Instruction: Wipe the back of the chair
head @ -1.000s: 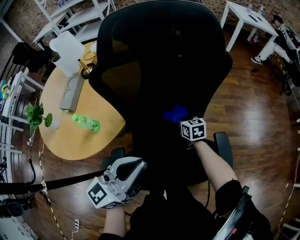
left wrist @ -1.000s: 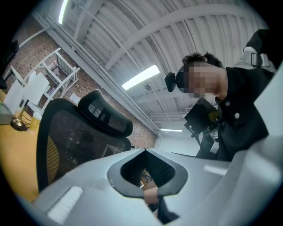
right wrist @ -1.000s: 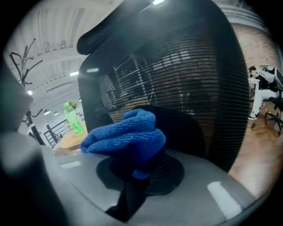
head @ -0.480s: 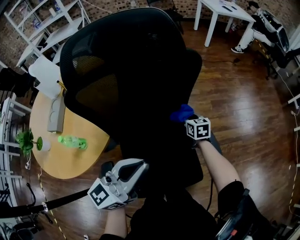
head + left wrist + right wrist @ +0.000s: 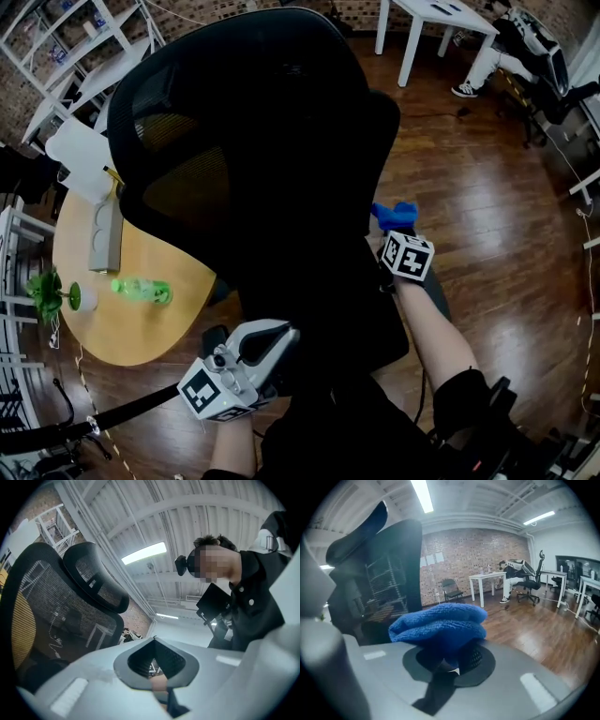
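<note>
Black mesh chair back upright at centre, right gripper clamped on bunched blue cloth, cloth just beside the back's right edge, left gripper low behind the chair, jaws together, nothing between them

Glossy dark brown wood-plank floor is gleaming under long white ceiling tube lights. Red brick wall is backing a white rectangular table. Round pale wooden table is standing on the floor.
</note>
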The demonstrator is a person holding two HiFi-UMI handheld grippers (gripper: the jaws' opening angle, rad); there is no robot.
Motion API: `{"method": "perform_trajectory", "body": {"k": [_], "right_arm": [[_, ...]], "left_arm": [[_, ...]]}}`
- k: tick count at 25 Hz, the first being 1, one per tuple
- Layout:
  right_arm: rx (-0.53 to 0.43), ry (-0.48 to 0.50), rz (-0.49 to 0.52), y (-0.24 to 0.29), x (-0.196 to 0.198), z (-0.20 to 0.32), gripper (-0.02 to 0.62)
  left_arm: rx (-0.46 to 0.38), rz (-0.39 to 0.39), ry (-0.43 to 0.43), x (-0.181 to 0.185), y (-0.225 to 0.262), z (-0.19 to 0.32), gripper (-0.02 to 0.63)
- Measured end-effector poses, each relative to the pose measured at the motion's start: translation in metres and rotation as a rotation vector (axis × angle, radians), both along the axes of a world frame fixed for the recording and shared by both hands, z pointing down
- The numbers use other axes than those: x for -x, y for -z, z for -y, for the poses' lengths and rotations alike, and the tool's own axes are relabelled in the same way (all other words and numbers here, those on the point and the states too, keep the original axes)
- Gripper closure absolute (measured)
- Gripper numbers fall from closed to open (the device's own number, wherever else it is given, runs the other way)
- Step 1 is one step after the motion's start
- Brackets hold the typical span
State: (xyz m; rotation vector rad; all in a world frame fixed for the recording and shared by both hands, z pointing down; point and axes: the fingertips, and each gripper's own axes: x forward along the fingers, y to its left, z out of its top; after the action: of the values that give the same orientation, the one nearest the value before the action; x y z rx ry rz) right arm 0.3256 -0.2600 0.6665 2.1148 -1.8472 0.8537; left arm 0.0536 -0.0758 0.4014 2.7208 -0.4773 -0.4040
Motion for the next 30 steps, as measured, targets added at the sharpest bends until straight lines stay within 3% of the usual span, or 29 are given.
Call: {"method": "perform_trajectory", "body": {"k": [3, 6, 12, 23, 27, 30], "right_arm": [[0.026, 0.092, -0.055, -0.009, 0.037, -0.002, 0.543], [0.1, 0.093, 0.008, -0.038, 0.076, -0.006, 0.543], [0.197, 0.196, 0.042, -0.093, 0.159, -0.008, 0.543], [0.276, 0.507, 0.155, -0.126, 0.345, -0.025, 0.543], [0.231, 0.696, 0.255, -0.107, 0.413, -0.039, 0.543], [0.046, 0.882, 0.391, -0.043, 0.449, -0.045, 0.543]], "left_arm": [[0.017, 0.007, 0.024, 0.014, -0.002, -0.007, 0.607], [0.034, 0.016, 0.058, 0.037, -0.007, -0.016, 0.607], [0.06, 0.068, 0.149, 0.096, -0.025, -0.032, 0.607], [0.116, 0.102, 0.368, 0.187, -0.042, -0.065, 0.607], [0.105, 0.088, 0.424, 0.208, -0.042, -0.076, 0.607], [0.09, 0.078, 0.433, 0.214, -0.04, -0.08, 0.607]]}}
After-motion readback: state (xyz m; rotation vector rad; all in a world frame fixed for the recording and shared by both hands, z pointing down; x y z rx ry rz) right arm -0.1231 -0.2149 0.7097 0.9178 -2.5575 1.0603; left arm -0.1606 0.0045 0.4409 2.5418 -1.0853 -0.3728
